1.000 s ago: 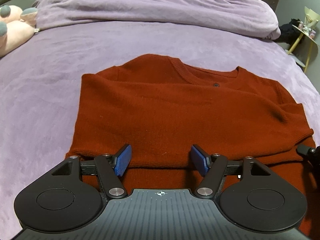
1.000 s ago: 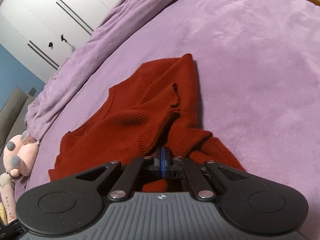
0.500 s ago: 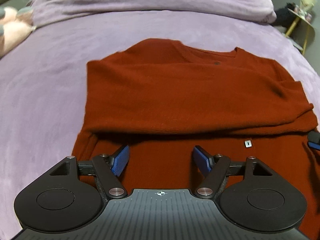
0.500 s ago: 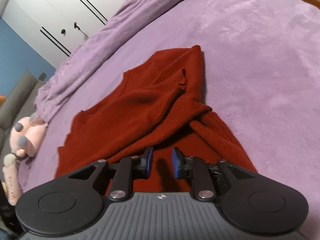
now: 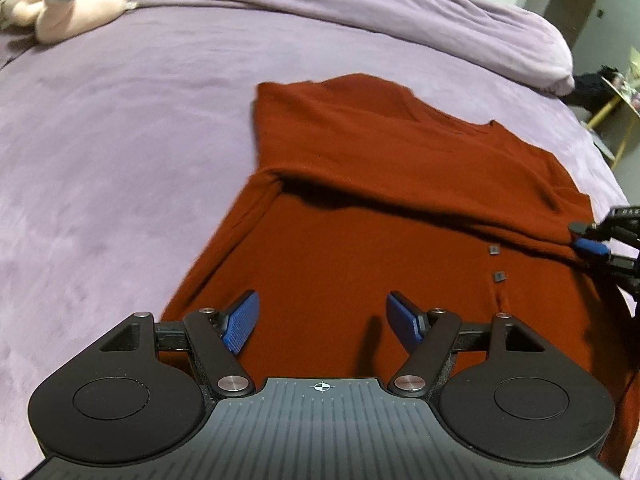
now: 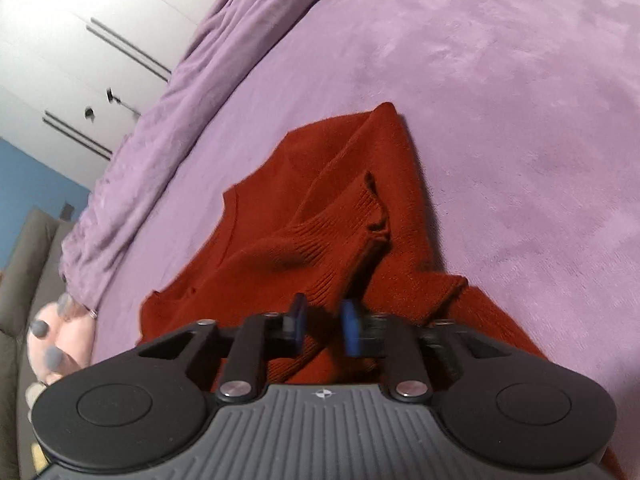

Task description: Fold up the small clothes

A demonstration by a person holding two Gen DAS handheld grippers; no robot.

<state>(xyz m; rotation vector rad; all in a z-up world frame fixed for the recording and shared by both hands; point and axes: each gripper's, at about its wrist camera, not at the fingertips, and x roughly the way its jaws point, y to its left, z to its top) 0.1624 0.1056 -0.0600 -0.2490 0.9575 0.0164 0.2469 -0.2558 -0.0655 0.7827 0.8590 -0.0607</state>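
Far off to the upper left of the left tongs [image 5: 322, 318], lay a pink plush toy [image 5: 60, 0] on the purple bed [image 5: 120, 140]. Stood wide open, those tongs, low over the lower body of the red sweater [image 5: 380, 240] – nothing between the blue pads, only knit beneath. Spread flat ahead of them, the sweater, with its upper part folded across in a thick band and the neckline beyond. Further right, at that band's end, hung the right tongs [image 6: 324, 318] – narrowly parted, having just been closing, with sweater knit in the gap but not visibly pinched. Just ahead of them lay a ribbed sleeve cuff [image 6: 340, 240], crumpled.
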